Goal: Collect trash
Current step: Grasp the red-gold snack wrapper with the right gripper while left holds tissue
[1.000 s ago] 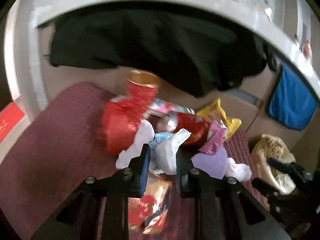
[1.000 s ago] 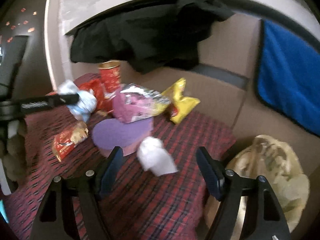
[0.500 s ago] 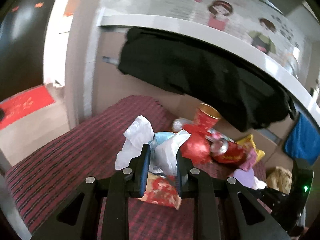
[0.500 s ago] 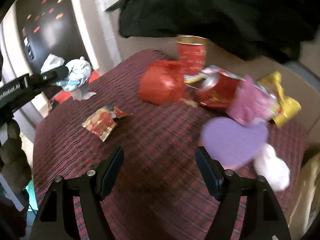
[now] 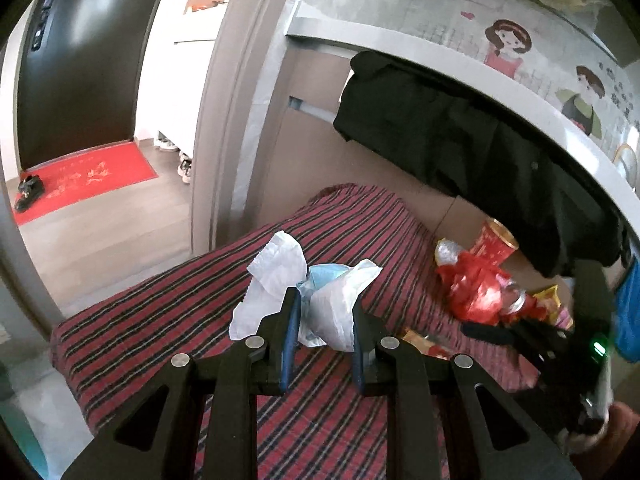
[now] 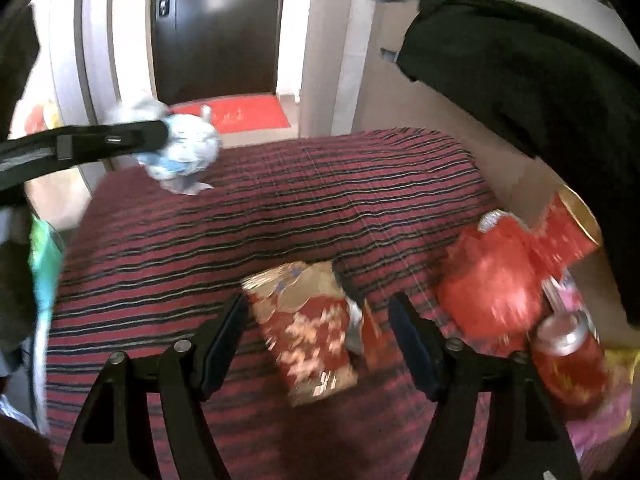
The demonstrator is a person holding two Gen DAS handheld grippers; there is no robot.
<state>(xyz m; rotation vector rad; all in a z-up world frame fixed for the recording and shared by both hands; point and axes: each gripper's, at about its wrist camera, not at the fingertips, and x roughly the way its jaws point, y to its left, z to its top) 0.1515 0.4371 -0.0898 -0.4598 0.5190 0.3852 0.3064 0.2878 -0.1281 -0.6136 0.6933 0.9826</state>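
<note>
Right wrist view: right hand-held gripper (image 6: 318, 316) swung from the white wad to the snack wrapper (image 6: 310, 328), jaws apart, just narrowing.
Left: left hand-held gripper (image 5: 324, 328) clamped on tissue (image 5: 320, 300).
Meaning: wrapper likely next.

Cloth (image 5: 168, 320) over the table: dark red with black and pale stripes crossing into a plaid. Wad of tissue (image 5: 320, 292): white, with a pale blue piece at its centre. Both grippers: black frames, with dark blue finger pads (image 5: 289, 336). Snack packet (image 6: 308, 328): red with gold patterning. Crumpled plastic bag (image 6: 492, 292): bright translucent red. Paper cup (image 5: 494, 242): red with a gold rim. Can (image 6: 568, 356): red with a silver top. Garment (image 5: 480, 136) hanging from the ledge: black. Door (image 5: 80, 52): glossy dark brown with small red stickers. Doormat (image 5: 84, 180): red with fainter gold markings. Towel (image 5: 628, 312) at right edge: blue.
</note>
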